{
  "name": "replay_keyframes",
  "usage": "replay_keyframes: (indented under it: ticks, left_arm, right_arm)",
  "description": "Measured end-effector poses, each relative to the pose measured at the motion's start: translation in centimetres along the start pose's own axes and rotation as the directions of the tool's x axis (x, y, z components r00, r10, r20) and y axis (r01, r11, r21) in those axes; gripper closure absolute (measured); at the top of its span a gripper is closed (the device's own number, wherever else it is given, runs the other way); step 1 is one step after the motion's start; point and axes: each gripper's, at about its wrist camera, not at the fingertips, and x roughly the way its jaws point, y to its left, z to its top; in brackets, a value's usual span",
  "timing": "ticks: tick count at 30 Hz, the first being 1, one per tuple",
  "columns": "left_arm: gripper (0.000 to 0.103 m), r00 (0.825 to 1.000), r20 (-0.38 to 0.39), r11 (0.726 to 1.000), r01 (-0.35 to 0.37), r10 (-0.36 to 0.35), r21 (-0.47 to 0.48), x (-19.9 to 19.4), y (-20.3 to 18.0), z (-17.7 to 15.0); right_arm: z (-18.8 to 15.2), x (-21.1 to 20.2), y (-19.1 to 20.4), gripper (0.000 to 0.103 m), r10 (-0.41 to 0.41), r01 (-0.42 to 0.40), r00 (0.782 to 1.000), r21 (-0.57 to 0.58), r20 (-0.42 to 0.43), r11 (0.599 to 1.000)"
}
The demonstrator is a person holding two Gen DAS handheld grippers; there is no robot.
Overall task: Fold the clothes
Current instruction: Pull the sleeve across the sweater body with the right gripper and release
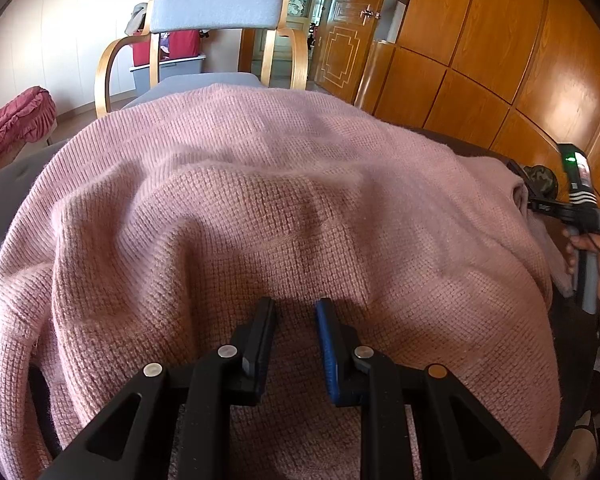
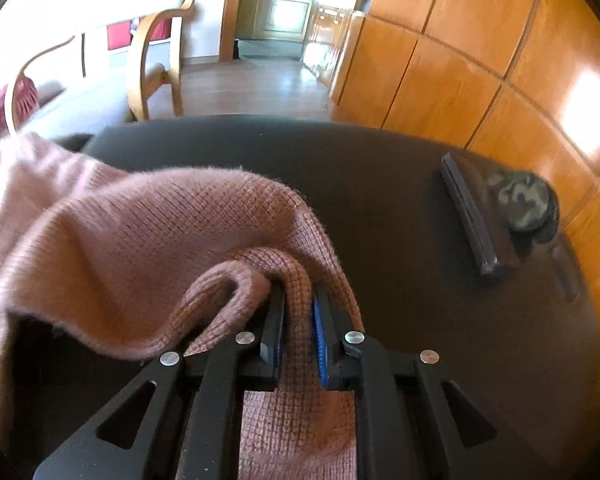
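Observation:
A pink knit sweater (image 1: 284, 184) lies spread over the dark table (image 2: 380, 176) and fills most of the left wrist view. My left gripper (image 1: 295, 307) hovers low over the sweater's near part, open, with only flat fabric showing beneath the gap. In the right wrist view my right gripper (image 2: 298, 304) is shut on a bunched fold of the sweater (image 2: 148, 248) at its right edge, and fabric runs down between the fingers. The left wrist view also catches the right gripper (image 1: 538, 200) at the far right, held by a person's hand (image 1: 588, 248).
A dark flat case with a camouflage round item (image 2: 522, 200) lies on the table's right side. A grey chair with wooden arms (image 1: 216, 8) stands behind the table. Wooden cabinets (image 1: 500, 60) line the right. A red cloth (image 1: 16, 120) sits at the left.

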Motion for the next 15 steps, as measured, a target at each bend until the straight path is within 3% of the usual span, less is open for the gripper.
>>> replay_keyframes:
  ticks: [6,8,10,14,15]
  left_arm:
    - [0.082,1.000,0.001,1.000,0.009,-0.009,-0.008,-0.1,0.2,-0.1]
    - [0.082,1.000,0.002,1.000,0.012,-0.012,-0.011,-0.1,0.2,-0.1]
    - [0.082,1.000,0.003,1.000,0.017,-0.017,-0.015,-0.1,0.3,-0.1]
    - [0.082,1.000,0.004,0.999,0.027,-0.027,-0.024,-0.1,0.5,-0.1]
    - [0.082,1.000,0.004,0.999,0.027,-0.027,-0.026,-0.1,0.5,-0.1]
  right_arm:
    - [-2.6,-6.9,-2.7,0.086,0.031,-0.038,0.995,0.066,0.093,0.997]
    - [-4.1,-8.6,-3.2,0.062,0.030,-0.037,0.996,0.070,0.088,0.997]
    - [-6.1,-9.1,-3.3,0.050,0.036,-0.040,0.998,0.079,0.057,0.996]
    - [-9.8,-9.7,-3.6,0.051,0.030,-0.030,1.000,0.098,0.004,0.995]
    - [-9.9,-9.4,-3.5,0.055,0.018,-0.018,1.000,0.087,0.000,0.996]
